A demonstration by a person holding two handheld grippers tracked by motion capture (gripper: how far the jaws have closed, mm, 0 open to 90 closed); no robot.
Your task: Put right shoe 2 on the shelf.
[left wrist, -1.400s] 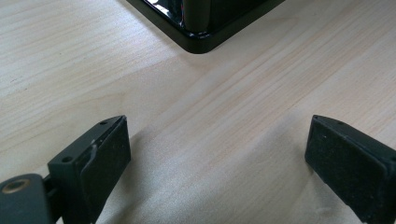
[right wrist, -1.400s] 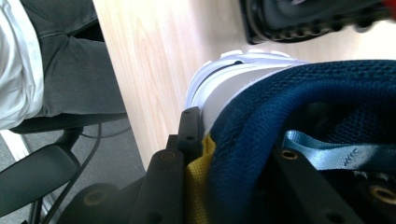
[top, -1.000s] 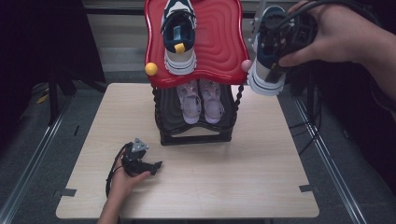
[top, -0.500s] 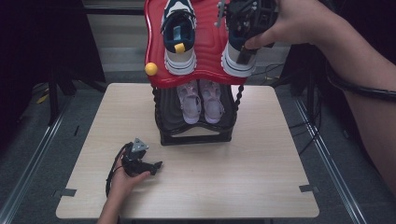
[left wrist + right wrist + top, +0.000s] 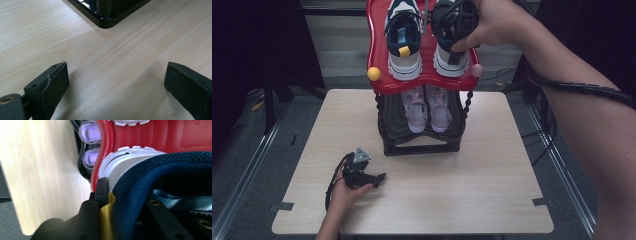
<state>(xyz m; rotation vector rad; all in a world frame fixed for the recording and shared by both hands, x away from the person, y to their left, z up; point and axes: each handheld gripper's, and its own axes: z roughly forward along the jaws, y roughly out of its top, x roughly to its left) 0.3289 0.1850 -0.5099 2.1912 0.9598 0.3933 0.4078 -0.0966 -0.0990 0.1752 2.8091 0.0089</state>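
A two-tier shoe rack (image 5: 422, 142) stands toward the far middle of the pale wooden worktop (image 5: 492, 190), its wavy red top shelf (image 5: 424, 82) carried on black twisted posts over a black lower shelf. On the red shelf, at the left, sits a navy and white sneaker (image 5: 403, 42) with a yellow tab at its heel; just right of it a second matching sneaker (image 5: 451, 57) rests with its heel toward the near edge of the shelf. The right gripper (image 5: 454, 20) is over that second sneaker, gripped from the right by the person's right hand (image 5: 497, 22); in the right gripper view its jaws pinch the navy mesh collar (image 5: 160, 182) of the shoe, one jaw outside beside a yellow tab (image 5: 105, 220) and the other inside the opening. A yellow ball (image 5: 374, 74) caps the left near corner of the red shelf and a pink ball (image 5: 476, 70) the right. On the black lower shelf, under the red one, a pair of pale lilac sandals (image 5: 428, 107) lies side by side. Well in front of the rack and to its left, the left gripper (image 5: 374, 178) rests low on the worktop in the person's left hand (image 5: 343, 192); the left gripper view shows its jaws spread wide with bare wood between them and a black base corner (image 5: 107, 15) of the rack ahead
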